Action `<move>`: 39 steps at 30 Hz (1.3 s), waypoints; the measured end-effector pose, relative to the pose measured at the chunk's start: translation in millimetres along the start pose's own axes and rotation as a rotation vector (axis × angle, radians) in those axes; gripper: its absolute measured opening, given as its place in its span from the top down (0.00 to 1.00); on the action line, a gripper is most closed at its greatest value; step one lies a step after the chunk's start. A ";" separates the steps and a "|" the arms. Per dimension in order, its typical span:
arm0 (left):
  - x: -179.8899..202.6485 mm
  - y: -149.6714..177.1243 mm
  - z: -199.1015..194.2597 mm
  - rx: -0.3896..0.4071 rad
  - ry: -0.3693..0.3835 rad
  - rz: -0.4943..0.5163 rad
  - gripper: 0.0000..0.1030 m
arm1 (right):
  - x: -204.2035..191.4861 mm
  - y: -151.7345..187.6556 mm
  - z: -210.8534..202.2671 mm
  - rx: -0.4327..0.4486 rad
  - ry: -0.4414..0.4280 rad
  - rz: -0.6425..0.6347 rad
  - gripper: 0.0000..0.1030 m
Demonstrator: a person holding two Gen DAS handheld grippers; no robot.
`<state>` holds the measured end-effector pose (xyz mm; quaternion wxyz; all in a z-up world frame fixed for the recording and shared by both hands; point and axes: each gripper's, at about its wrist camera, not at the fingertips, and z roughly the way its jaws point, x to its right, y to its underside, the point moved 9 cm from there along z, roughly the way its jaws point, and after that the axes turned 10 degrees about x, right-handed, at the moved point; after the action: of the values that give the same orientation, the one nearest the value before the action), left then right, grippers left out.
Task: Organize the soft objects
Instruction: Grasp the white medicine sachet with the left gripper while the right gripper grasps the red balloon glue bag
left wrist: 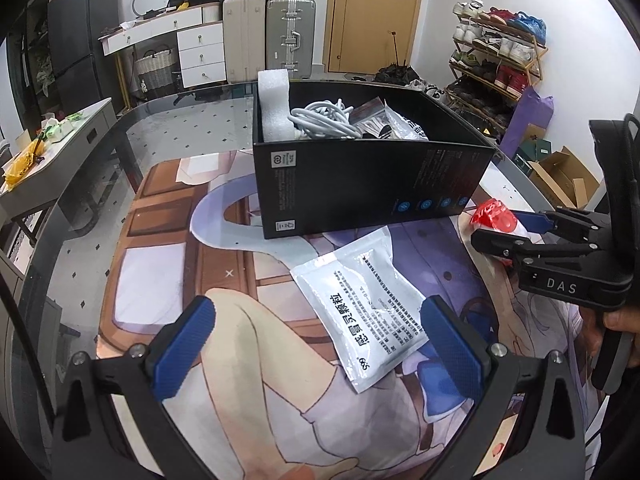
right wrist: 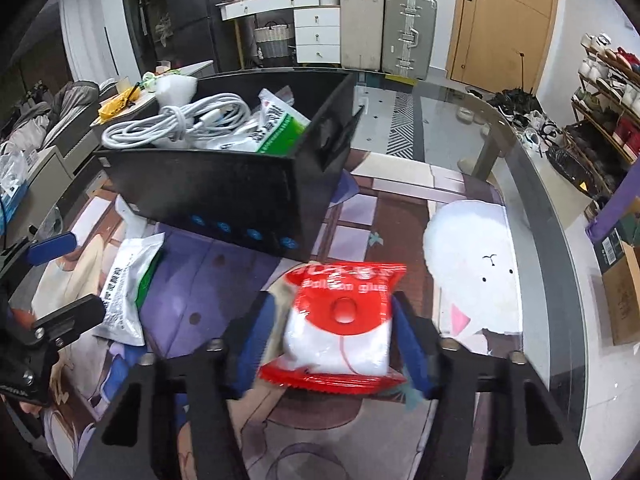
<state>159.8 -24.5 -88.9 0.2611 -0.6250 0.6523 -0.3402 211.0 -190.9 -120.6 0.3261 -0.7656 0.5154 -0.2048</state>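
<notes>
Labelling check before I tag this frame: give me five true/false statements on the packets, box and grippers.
1. The right gripper is closed on the red and white packet. True.
2. The left gripper holds the white sachet. False: it is open, with the sachet lying on the mat between its pads.
3. The black box is empty. False: it holds a coiled white cable, foam and packets.
4. The box lies on its side. False: it stands upright, open at the top.
5. The white sachet lies outside the box. True.
</notes>
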 end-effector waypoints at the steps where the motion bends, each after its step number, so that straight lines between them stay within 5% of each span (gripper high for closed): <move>1: 0.9 0.0 -0.2 -0.001 0.003 -0.001 0.00 | -2.0 1.4 -1.6 0.001 -0.003 0.000 0.53; 12: 10.4 0.9 6.8 -0.035 0.036 -0.025 0.00 | -21.3 22.9 -22.2 0.026 -0.018 0.012 0.55; 27: 8.1 8.4 25.0 -0.106 -0.073 0.044 0.00 | -23.1 30.1 -30.4 0.036 -0.040 0.019 0.55; 39: 2.1 16.5 20.5 -0.092 -0.054 0.044 0.00 | -22.4 30.8 -31.9 0.040 -0.058 0.035 0.55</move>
<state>164.8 -29.3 -114.4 0.2569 -0.6307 0.6736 -0.2871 161.4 -187.3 -119.6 0.3598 -0.7554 0.5147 -0.1871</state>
